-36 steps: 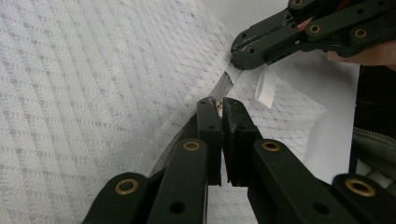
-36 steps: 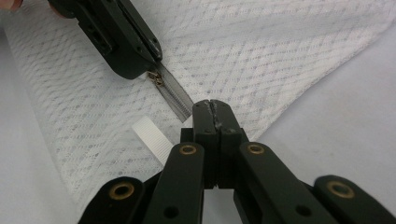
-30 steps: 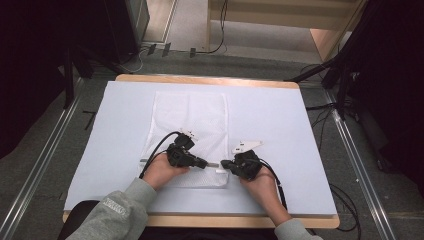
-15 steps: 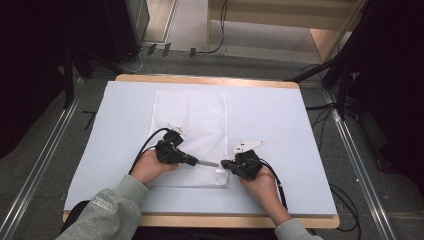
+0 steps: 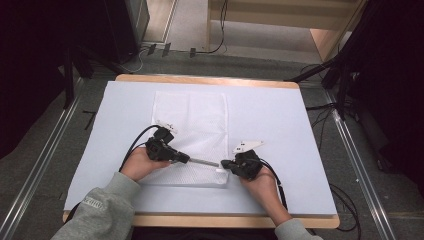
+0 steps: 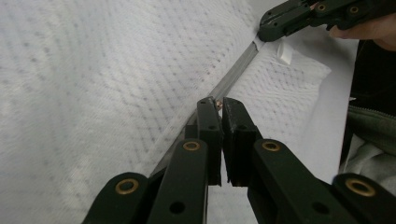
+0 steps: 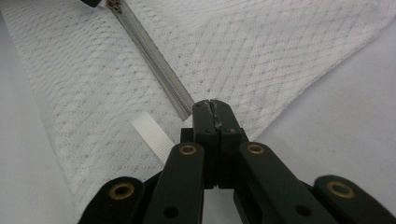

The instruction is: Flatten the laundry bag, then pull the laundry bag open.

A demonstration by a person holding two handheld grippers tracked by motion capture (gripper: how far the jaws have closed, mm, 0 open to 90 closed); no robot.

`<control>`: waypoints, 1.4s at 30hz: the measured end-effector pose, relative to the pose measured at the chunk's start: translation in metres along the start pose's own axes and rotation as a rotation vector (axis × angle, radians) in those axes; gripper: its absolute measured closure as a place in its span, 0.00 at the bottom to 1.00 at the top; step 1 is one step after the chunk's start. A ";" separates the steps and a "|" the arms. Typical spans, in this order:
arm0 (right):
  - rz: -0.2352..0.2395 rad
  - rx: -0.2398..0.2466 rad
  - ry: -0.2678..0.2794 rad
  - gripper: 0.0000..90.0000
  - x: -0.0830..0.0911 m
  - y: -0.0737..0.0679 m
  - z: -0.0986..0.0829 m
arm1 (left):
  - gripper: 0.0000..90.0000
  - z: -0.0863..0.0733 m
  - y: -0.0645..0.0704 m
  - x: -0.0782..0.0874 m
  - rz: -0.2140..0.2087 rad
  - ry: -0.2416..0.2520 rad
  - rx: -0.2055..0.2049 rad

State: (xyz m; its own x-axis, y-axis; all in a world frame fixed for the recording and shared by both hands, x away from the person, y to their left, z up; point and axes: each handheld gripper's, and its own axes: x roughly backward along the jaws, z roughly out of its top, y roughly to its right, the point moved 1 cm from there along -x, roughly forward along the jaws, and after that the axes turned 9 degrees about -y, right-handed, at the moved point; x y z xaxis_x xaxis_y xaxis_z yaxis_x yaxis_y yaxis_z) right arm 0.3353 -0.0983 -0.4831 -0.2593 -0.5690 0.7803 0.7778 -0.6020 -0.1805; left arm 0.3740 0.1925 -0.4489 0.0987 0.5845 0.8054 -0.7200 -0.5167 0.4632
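Note:
A white mesh bag [image 5: 192, 125] lies flat on the table, with a grey zipper [image 5: 202, 161] running along its near part. My left gripper [image 5: 186, 159] is shut on the small brass zipper pull [image 6: 217, 105], its jaws pinching it from both sides. At the zipper's right end my right gripper [image 5: 225, 164] is shut on the edge of the mesh bag [image 7: 280, 60], next to a white ribbon tab [image 7: 152, 135]. The zipper [image 7: 156, 63] stretches taut from the right gripper [image 7: 211, 105] towards the left one. The right gripper [image 6: 266, 30] also shows far off in the left gripper view.
The bag rests on a pale sheet covering the wooden table [image 5: 280, 115], with bare sheet on all sides of the bag. Cables trail from both grippers towards the near edge. Dark stands and cables [image 5: 345, 75] surround the table on the floor.
My left gripper has slid leftward along the zipper with the pull, so more grey zipper lies between the two grippers. The right gripper has held its place.

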 end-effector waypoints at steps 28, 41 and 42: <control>0.007 -0.010 0.001 1.00 0.000 0.001 0.000 | 0.98 -0.014 -0.011 0.014 0.003 -0.011 0.013; 0.009 -0.010 0.001 1.00 0.000 0.001 0.000 | 0.98 -0.018 -0.014 0.017 -0.004 -0.007 0.028; 0.008 -0.010 0.000 1.00 0.000 0.001 0.000 | 0.98 -0.018 -0.015 0.018 0.001 -0.010 0.027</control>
State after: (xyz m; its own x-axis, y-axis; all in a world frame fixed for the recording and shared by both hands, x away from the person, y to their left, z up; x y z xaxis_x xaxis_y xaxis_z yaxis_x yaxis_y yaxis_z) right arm 0.3360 -0.0992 -0.4833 -0.2531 -0.5741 0.7787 0.7742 -0.6029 -0.1928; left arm 0.3740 0.2217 -0.4482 0.1055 0.5778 0.8093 -0.7009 -0.5341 0.4727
